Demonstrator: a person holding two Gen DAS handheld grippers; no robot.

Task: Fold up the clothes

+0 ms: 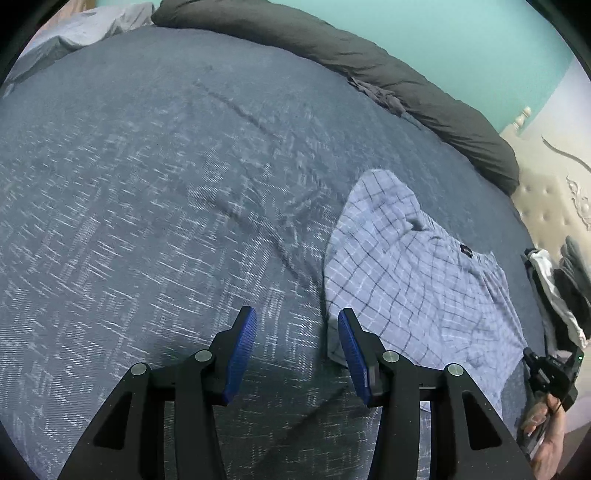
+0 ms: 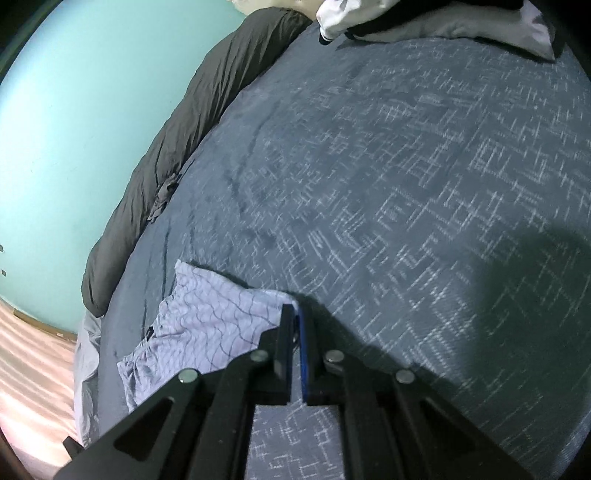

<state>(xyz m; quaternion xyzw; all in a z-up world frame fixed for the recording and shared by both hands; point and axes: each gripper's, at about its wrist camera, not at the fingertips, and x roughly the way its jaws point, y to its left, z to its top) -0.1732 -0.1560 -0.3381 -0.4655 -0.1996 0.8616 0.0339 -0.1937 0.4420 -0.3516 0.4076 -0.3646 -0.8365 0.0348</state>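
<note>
A pair of light blue checked boxer shorts [image 1: 413,280] lies spread flat on a bed [image 1: 147,206] covered with a blue-grey blanket marked with pale dashes. In the left wrist view the shorts sit to the right of centre, their small dark waistband label facing up.

The left gripper [image 1: 297,321] tilts steeply down toward the bed, its blue-padded jaws standing apart with nothing between them. Its right pad hangs just at the near left edge of the shorts; whether it touches the cloth cannot be told. Its left pad is over bare blanket.

The right gripper [image 2: 295,314] also angles down, and its jaws are drawn together, clamped on a corner of the shorts [image 2: 207,321] at the cloth's right edge in that view. The fabric bunches slightly where the tips pinch it, and the rest of the garment trails off to the left on the blanket. In the left wrist view, the person's right hand [image 1: 546,432] shows at the lower right edge, wrapped around the gripper's handle.

A dark grey duvet [image 1: 369,70] is rolled along the far side of the bed against a turquoise wall [image 2: 81,129]. More clothes [image 2: 406,18] are piled at the bed's far end.
</note>
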